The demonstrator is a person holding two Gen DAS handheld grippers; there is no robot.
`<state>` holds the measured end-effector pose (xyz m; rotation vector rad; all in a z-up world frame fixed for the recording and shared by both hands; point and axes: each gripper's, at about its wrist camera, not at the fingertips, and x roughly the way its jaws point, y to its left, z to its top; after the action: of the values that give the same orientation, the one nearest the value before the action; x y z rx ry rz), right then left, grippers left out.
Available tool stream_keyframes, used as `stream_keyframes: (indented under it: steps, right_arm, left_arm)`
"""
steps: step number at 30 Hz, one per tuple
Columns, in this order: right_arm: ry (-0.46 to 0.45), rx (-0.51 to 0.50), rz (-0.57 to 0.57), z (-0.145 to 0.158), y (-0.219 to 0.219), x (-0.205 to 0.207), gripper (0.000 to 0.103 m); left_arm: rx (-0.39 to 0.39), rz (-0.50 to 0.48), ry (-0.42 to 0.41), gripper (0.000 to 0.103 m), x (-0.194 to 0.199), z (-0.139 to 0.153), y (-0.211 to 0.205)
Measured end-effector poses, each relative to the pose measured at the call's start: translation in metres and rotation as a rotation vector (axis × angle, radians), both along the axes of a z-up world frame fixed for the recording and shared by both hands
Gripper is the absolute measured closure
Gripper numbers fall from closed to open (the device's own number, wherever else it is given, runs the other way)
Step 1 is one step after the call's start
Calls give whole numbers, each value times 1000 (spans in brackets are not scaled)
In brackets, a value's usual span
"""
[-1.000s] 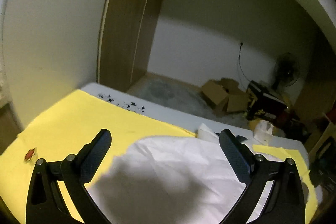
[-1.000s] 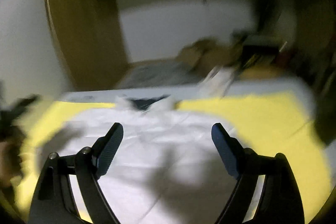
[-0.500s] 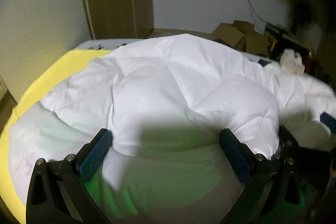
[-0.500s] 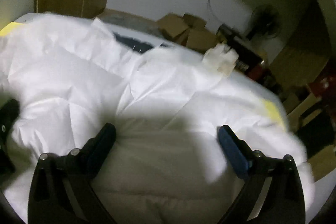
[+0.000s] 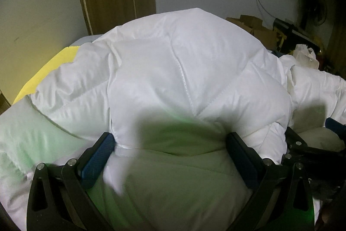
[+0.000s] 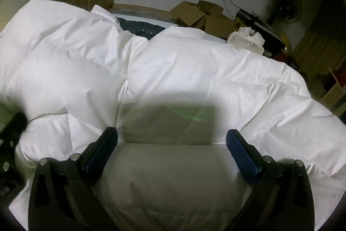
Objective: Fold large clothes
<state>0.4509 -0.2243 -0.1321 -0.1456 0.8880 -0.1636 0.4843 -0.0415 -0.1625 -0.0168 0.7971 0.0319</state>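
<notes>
Over white puffy jacket (image 6: 194, 70): right tongs (image 6: 172, 142) wide, empty; left tongs (image 5: 170, 144) wide, straddling bulge.

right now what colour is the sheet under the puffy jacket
Yellow sheet, seen best in the left wrist view, beside the white jacket.

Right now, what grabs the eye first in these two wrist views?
A puffy white down jacket fills both views, billowing over a yellow sheet that shows only at the left edge of the left wrist view. The left gripper and right gripper stand wide, side by side, with padding bulging between their fingers. Behind the jacket lie cardboard boxes, with a standing fan at the far right wall.
</notes>
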Motion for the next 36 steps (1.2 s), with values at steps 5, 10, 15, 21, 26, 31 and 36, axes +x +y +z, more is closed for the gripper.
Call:
stream_keyframes:
  steps: [5,10,15,21,26,31,36]
  right_arm:
    - [4,37,-3,-3,-3,6,2]
    - [36,75,24,5,-12,6,2]
    - [-43,86,8,45,-28,-43,2]
    - [-14,-12,64,6,-10,-69,0]
    - [-51,-7,69,-10,-7,-65,0]
    - [10,2,51,10,-13,-60,1]
    - [-121,-171,35,58,14,-14,1]
  left_arm:
    - [-20,-8,1,0,2,-1,14]
    - [-57,-48,11,0,-6,23,36]
    - [76,18,-81,0,-22,57,85]
    - [27,15,28,0,-10,14,126]
    - [-15,8,23,0,-9,6,133]
    - [-69,-30,55,0,-9,9,153]
    - [-172,-16,6,0,-45,44,178]
